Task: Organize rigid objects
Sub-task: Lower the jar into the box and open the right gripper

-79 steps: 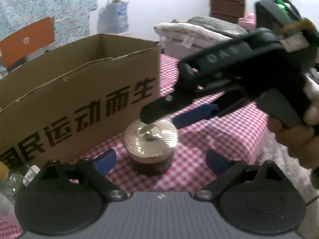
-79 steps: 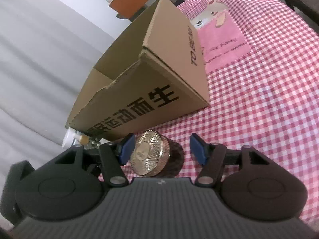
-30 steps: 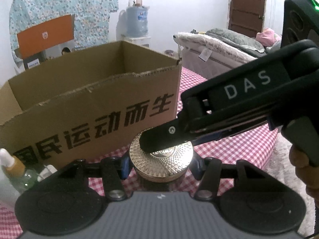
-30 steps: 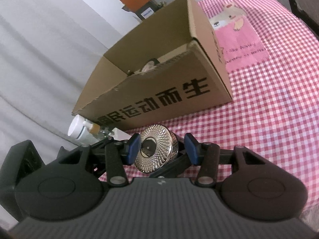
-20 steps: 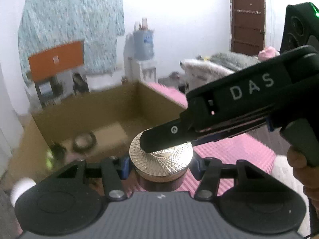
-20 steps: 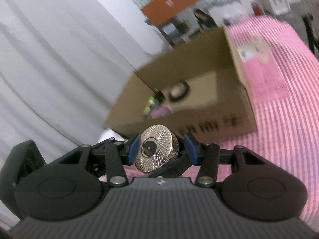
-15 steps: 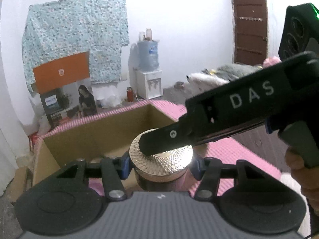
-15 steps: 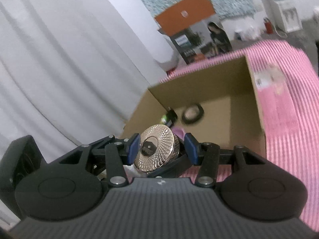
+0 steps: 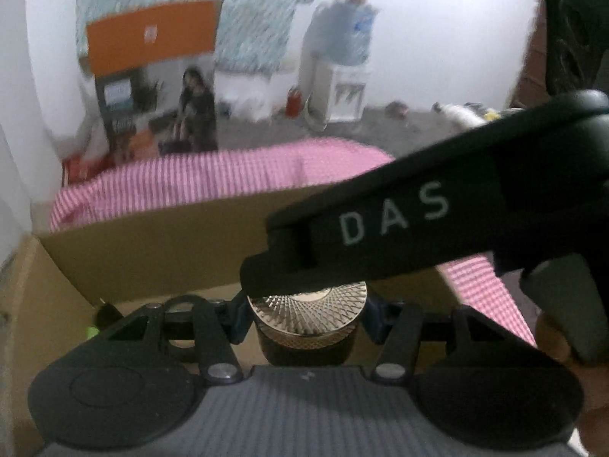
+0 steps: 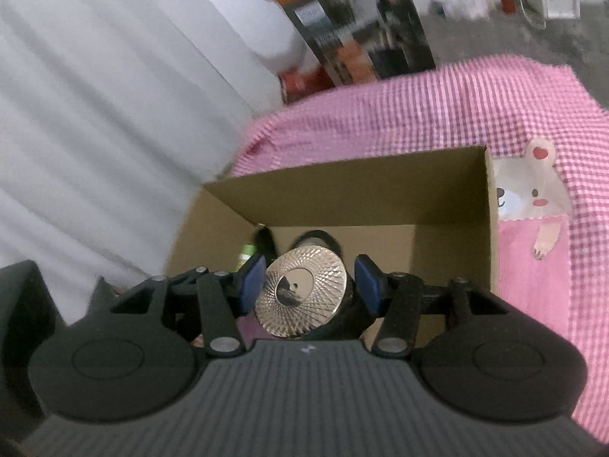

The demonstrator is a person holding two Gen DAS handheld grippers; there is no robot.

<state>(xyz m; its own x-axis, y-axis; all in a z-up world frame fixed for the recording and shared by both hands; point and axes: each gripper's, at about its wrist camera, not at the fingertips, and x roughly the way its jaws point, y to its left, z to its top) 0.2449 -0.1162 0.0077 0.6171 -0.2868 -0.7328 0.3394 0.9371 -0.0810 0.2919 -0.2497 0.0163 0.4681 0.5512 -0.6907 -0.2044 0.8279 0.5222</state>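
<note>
Left wrist view: dark jar with gold faceted lid (image 9: 307,306) centred between blue pads (image 9: 239,318) of left gripper (image 9: 306,316), both pads pressed on its sides, so gripped. Held clear above open cardboard box (image 9: 160,251), over the box's inside, nearer its front than its far wall. Body of right gripper (image 9: 380,236), lettered "DAS", across the top of the lid from the right; person's hand (image 9: 559,346) on its handle at the right edge.

Right wrist view: same jar (image 10: 300,297) tilted, lid face toward the camera, between blue pads (image 10: 253,283) of right gripper (image 10: 310,285). Jaws opening; small gap on the right pad's side, left pad at or just off the lid rim, contact not certain. Below jar, on box (image 10: 342,200) floor: dark round item (image 10: 318,238) and green-labelled item (image 10: 247,249), partly hidden. Beyond box: pink checked cloth (image 10: 437,114) with bear patch (image 10: 529,194) just right of the box wall. White curtain (image 10: 95,114) left of box.
</note>
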